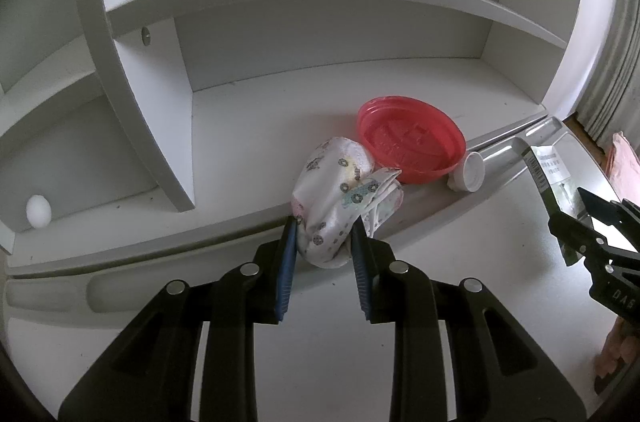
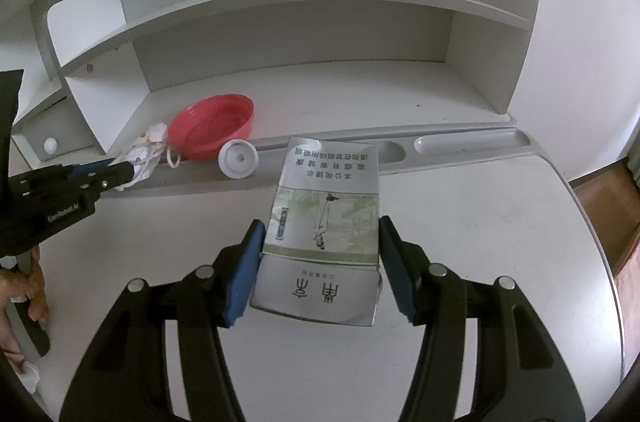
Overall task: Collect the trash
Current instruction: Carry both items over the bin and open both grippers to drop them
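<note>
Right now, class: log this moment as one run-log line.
left gripper: shut on patterned face mask | right gripper: shut on cigarette pack | uncollected: red lid, white cap

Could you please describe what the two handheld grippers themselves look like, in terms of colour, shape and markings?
Both the left gripper and the right gripper are matte black plastic with angular, cut-out linkage arms, round silver pivot pins and ribbed blue pads lining the jaws. White lettering reading GenRobot.AI shows on the left gripper's body in the right wrist view. No cables show.
</note>
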The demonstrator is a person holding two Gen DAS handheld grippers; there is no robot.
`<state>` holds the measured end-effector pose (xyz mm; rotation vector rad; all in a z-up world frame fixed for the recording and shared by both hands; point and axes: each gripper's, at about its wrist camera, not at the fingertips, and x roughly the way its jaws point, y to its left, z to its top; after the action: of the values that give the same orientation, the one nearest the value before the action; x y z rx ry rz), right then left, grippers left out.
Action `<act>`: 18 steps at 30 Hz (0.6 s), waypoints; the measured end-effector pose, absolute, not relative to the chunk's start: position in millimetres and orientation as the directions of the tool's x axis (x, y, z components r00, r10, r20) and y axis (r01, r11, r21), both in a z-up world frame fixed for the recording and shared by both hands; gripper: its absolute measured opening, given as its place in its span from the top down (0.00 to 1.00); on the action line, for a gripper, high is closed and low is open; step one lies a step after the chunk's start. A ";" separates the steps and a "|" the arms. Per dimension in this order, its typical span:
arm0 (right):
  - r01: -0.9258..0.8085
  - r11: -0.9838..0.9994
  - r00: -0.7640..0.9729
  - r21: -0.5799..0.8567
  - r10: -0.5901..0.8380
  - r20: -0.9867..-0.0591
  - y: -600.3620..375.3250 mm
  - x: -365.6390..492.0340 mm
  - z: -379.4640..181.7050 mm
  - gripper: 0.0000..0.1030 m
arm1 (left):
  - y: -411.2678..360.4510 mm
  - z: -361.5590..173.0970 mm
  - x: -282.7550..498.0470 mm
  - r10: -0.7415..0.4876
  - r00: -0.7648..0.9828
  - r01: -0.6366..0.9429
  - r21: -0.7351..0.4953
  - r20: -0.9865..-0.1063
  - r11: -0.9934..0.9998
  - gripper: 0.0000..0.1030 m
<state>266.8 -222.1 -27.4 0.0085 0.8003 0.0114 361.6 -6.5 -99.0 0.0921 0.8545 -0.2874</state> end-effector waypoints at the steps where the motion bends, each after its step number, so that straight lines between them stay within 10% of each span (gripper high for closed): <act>1: -0.007 1.000 0.697 0.013 0.015 -0.717 -222.8 266.5 -27.2 0.45 | -6.5 -98.9 361.8 -0.214 0.620 0.287 -0.035 -0.755 0.957 0.75; 18: -0.011 0.999 0.735 0.050 0.043 -0.677 -227.6 250.7 -22.9 0.45 | -4.8 -70.5 335.1 -0.246 0.678 0.311 -0.033 -0.693 0.950 0.75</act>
<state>250.7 -227.6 -22.9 0.0439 0.7452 0.0296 335.1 -4.8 -70.5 0.0902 0.7644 -0.3134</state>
